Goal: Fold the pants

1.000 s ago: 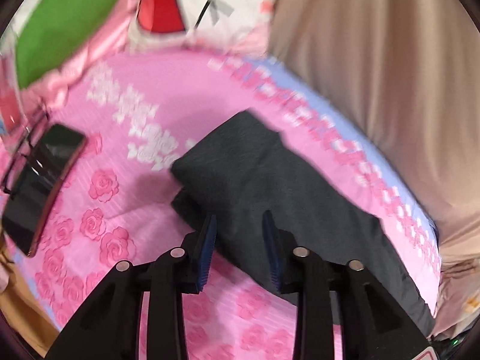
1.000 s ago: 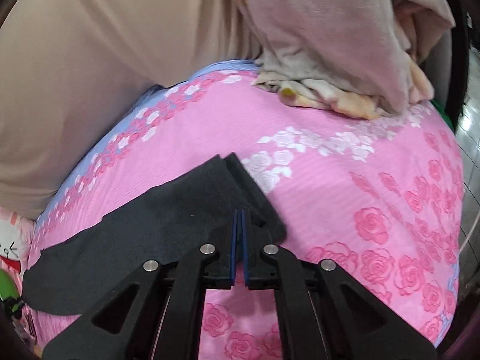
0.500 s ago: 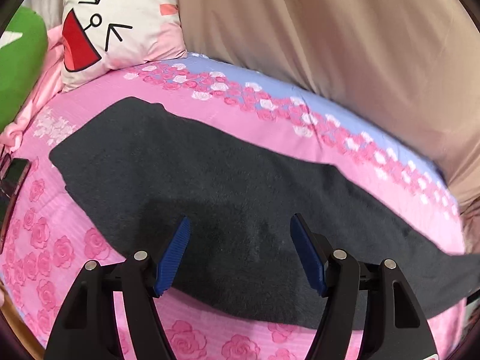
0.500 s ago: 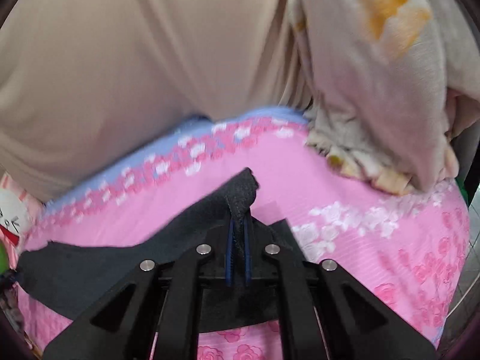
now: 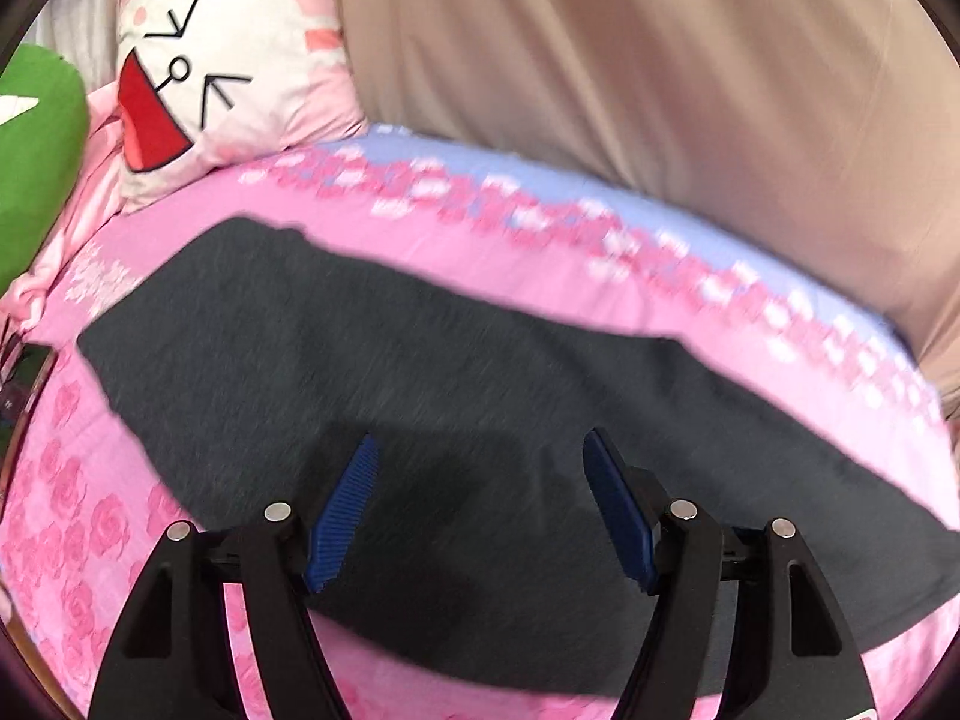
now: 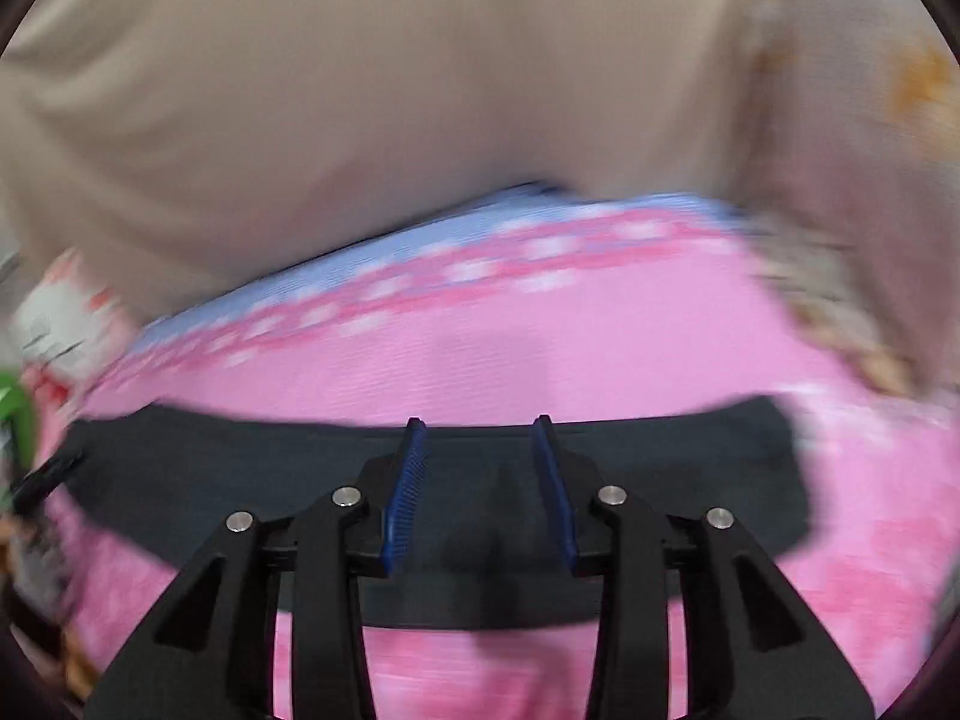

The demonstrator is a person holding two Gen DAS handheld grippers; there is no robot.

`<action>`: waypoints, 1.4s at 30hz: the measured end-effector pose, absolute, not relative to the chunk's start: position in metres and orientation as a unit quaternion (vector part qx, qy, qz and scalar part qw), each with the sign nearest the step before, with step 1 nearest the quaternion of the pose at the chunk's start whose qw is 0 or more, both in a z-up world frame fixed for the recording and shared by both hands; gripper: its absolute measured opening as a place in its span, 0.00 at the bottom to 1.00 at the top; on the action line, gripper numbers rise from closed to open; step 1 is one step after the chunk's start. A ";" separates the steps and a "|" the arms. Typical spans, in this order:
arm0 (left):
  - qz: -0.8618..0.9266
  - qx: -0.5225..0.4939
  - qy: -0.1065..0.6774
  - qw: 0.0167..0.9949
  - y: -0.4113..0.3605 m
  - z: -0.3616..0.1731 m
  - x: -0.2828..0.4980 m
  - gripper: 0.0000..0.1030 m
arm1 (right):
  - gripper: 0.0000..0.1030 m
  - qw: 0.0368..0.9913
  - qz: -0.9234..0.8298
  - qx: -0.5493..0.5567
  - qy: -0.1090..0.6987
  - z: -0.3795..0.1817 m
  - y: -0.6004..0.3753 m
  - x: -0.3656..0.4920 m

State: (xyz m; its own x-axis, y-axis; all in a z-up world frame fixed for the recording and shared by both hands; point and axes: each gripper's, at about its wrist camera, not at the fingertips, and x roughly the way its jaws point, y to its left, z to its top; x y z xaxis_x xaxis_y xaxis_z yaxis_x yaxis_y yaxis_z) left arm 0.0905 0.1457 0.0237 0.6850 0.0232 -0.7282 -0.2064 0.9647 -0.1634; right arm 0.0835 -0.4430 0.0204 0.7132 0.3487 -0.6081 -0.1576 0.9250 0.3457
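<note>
Dark grey pants (image 5: 456, 372) lie spread flat in a long band across the pink flowered bed sheet (image 5: 372, 222). My left gripper (image 5: 480, 450) hovers over their near middle, jaws wide and still opening, nothing between the blue pads. In the blurred right wrist view the pants (image 6: 690, 468) stretch from left to right under my right gripper (image 6: 479, 429). Its jaws are opening, the blue pads stand apart and no cloth is caught between them.
A white cartoon-face cushion (image 5: 240, 60) and a green pillow (image 5: 36, 144) sit at the bed's far left. A beige curtain (image 5: 660, 72) hangs behind the bed. A pale crumpled blanket (image 6: 870, 180) is heaped at the right end. A dark phone edge (image 5: 24, 384) shows at left.
The pants were folded and bunched a second ago and now lie spread out long. Left jaws widened. The right gripper, shut on a pants corner, carried it rightward, then let go.
</note>
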 end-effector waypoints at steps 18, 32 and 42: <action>-0.004 -0.131 0.388 0.912 0.144 -0.006 0.088 0.70 | 0.00 0.857 0.292 -0.154 0.396 -0.021 -0.144 0.206; -0.015 -0.119 0.396 0.910 0.139 -0.009 0.091 0.71 | 0.59 0.871 0.286 -0.059 0.395 -0.002 -0.187 0.209; -0.017 -0.128 0.394 0.910 0.140 -0.009 0.092 0.72 | 0.01 0.881 0.256 -0.106 0.383 -0.018 -0.155 0.225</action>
State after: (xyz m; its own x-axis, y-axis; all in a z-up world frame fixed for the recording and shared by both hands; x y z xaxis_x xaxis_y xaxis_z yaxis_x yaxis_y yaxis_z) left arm 0.0920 0.1404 -0.0092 0.6890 -0.1312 -0.7128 -0.0704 0.9667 -0.2460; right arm 0.2249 -0.1546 -0.0178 0.5754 0.3691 -0.7299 -0.5317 0.8469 0.0091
